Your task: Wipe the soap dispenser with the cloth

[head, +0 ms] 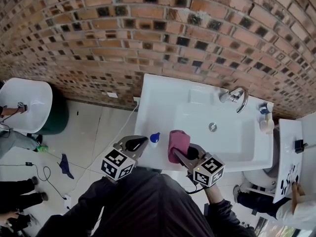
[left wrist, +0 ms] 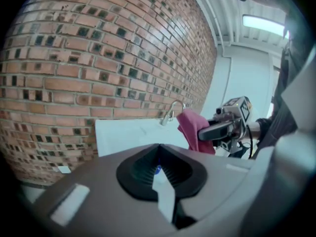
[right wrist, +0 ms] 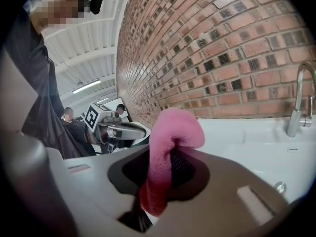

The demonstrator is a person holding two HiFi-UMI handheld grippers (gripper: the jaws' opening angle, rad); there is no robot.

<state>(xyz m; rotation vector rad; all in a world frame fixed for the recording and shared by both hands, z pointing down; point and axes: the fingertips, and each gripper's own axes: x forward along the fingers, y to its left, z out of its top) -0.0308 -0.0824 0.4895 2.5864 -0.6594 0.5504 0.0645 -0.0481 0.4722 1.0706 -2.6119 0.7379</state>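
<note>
The soap dispenser (head: 154, 138), small and white with a blue cap, stands on the front left rim of the white sink (head: 158, 90). My left gripper (head: 140, 142) sits just left of it, jaws together and empty. In the left gripper view only a bit of the dispenser's blue cap (left wrist: 156, 170) shows past the jaws. My right gripper (head: 183, 154) is shut on a pink cloth (head: 177, 142), which it holds bunched over the sink's front edge, just right of the dispenser. The cloth (right wrist: 168, 142) sticks up between the right jaws.
A brick wall runs behind the sink. The chrome faucet (head: 236, 97) and some bottles (head: 266, 117) stand at the sink's back right. A second white basin (head: 24, 102) and a green bin (head: 57, 115) are at the left. People stand at both lower corners.
</note>
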